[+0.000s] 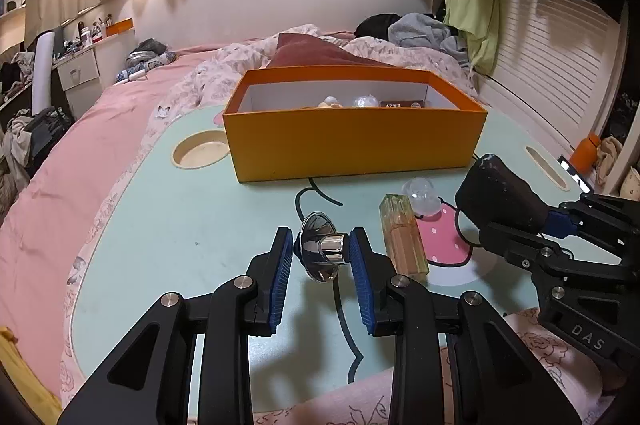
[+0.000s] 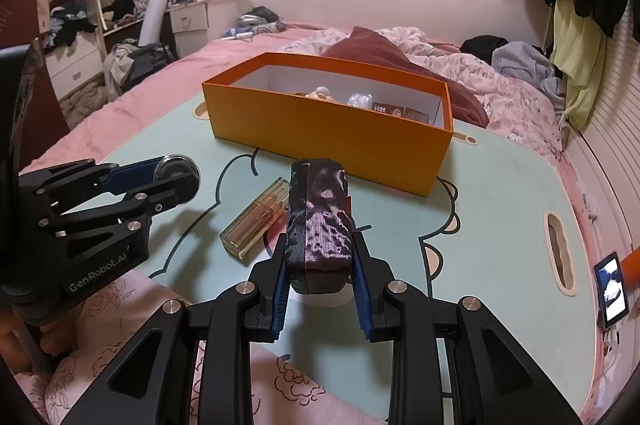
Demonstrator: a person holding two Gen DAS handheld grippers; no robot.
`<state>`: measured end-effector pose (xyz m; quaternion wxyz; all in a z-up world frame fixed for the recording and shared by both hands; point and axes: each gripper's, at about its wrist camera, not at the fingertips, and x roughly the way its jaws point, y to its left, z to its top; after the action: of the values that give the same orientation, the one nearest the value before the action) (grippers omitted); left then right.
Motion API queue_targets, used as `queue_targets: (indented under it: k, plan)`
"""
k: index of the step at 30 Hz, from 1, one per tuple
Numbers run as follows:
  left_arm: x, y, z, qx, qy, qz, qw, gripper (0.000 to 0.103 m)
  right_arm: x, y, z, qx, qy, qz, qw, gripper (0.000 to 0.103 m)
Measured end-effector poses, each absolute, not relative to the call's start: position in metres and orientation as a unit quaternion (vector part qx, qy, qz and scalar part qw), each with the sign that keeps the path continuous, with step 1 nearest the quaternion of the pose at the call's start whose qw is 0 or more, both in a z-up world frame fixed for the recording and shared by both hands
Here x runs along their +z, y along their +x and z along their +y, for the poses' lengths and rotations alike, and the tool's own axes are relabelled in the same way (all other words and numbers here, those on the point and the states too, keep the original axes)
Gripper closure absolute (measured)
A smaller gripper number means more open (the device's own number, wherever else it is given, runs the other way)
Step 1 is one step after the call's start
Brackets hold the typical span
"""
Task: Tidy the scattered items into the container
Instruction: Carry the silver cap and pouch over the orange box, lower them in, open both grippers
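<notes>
Step in hand: both tongs are loaded, carry to the orange box [image 1: 352, 145] is next
Left tongs [image 1: 322, 245]: closed narrow on a shiny metal funnel-shaped piece [image 1: 320, 251], held just above the worktop [image 1: 180, 225]
Right tongs [image 2: 320, 265]: clamped on a dark pouch [image 2: 318, 217], lifted, near the box's front wall
Next move: raise each load over the rim, then release inside beside the items already there
Left behind: amber glass bottle [image 1: 404, 237] and clear plastic ball [image 1: 420, 195], lying on the worktop between the tongs
In the way: the box's tall near wall; the two tongs are close together
</notes>
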<state>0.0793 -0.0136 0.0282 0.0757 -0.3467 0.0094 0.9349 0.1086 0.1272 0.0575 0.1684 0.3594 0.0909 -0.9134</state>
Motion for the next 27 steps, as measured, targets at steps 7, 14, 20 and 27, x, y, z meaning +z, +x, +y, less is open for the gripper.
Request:
queue_targets:
  k: [7,14,20,27]
  plan:
    - [0.027,0.079,-0.015,0.935,-0.348,0.008,0.073,0.072,0.056,0.109,0.126,-0.914,0.358,0.097,0.164,0.076]
    - [0.029,0.079,-0.013,0.935,-0.346,0.01,0.072,0.072,0.057,0.108,0.127,-0.915,0.358,0.096,0.162,0.076]
    - [0.029,0.078,-0.014,0.935,-0.347,0.011,0.075,0.072,0.057,0.107,0.127,-0.914,0.359,0.101,0.159,0.076]
    - [0.05,0.064,-0.01,0.938,-0.334,0.013,0.094,0.072,0.069,0.097,0.127,-0.917,0.355,0.099,0.15,0.076]
